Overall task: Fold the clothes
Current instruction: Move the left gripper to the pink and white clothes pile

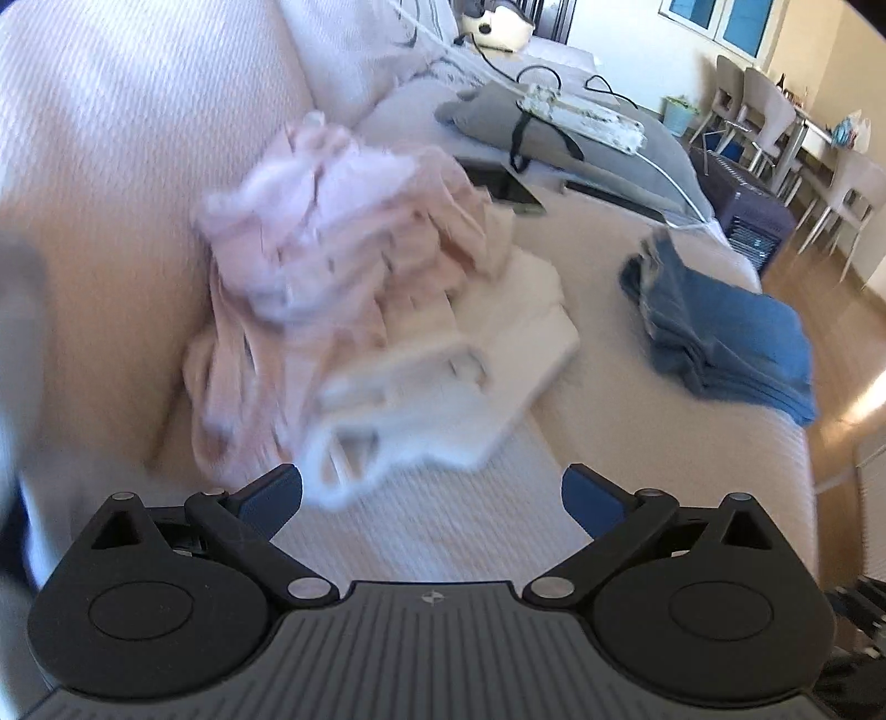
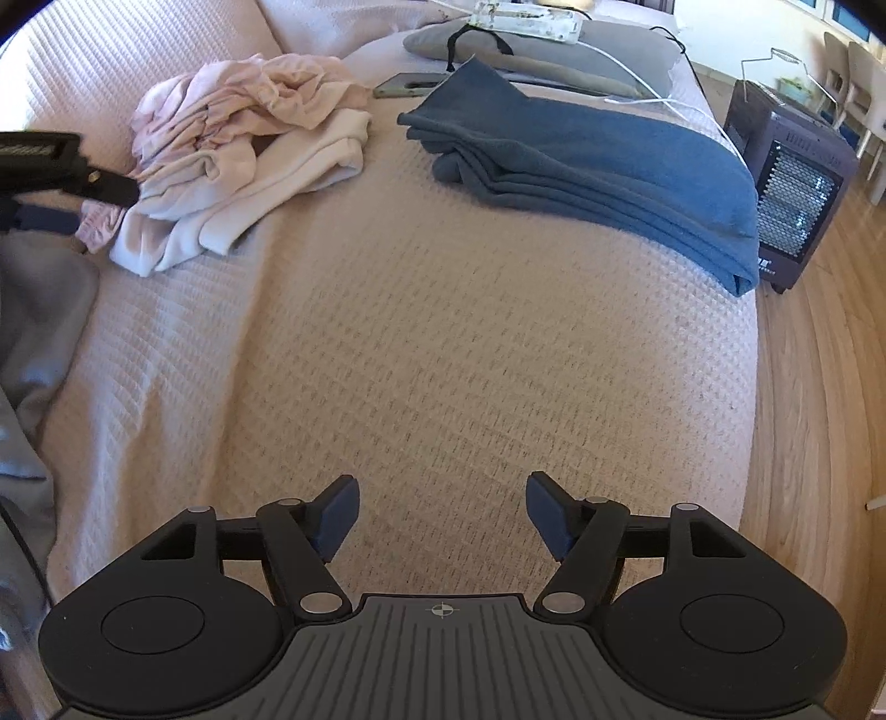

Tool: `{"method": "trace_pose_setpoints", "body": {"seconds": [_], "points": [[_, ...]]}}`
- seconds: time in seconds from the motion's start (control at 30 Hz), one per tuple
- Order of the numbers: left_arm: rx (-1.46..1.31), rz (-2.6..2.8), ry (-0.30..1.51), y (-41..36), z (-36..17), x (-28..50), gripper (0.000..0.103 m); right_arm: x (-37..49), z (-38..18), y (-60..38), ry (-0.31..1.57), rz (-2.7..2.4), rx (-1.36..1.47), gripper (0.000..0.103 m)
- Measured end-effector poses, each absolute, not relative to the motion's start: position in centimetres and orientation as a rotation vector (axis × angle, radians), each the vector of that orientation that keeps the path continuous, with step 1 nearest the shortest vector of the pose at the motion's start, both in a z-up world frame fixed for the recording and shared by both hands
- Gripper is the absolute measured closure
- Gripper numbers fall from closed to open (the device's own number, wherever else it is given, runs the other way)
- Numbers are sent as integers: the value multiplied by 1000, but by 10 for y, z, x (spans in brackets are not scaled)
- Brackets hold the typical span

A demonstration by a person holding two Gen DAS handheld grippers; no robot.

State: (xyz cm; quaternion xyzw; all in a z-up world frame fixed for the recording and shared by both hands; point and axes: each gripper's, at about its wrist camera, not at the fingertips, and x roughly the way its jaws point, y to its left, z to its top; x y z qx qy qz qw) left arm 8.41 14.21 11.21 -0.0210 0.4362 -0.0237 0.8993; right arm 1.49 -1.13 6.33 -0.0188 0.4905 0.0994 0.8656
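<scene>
We hold both tools over a sofa covered in a pale quilted throw. Our left gripper has its jaws spread wide with nothing between them, just in front of the heap of pink and white clothes that lies crumpled against the backrest; this view is blurred. Our right gripper is also released, jaws apart over bare throw, well apart from the clothes. From the right wrist view, the left tool's black body reaches in at the left edge, just beside the heap. A folded blue garment rests on the far right part of the seat, apart from the heap. Between the two, further back, lies a dark phone. Behind it sits a grey cushion carrying a white power strip with cables. A dark heater stands on the wooden floor beside the sofa.
</scene>
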Motion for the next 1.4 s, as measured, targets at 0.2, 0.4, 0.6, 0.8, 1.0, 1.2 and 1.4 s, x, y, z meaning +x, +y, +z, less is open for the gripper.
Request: {"method": "trace_pose_setpoints", "body": {"seconds": [0.2,0.4,0.6,0.8,1.0,1.2,1.4], "points": [[51,81,973,151,99,139,4,26,72,-19,1022,231,24,34],[48,82,966,161,84,148,26,30,73,-29,1036,235,84,32],[76,37,929,148,94,142,60,29,70,-24,1045,238,63,32],[155,-51,838,119,128,118,21,25,73,-19,1027,246,36,32],[353,-205,873,65,105,124,22,25,72,-18,1036,249,31,32],[520,-270,857,12,72,143,31,25,72,-25,1038,220,75,31],[567,-207,935,1,30,174,52,27,68,-26,1052,225,90,31]]}}
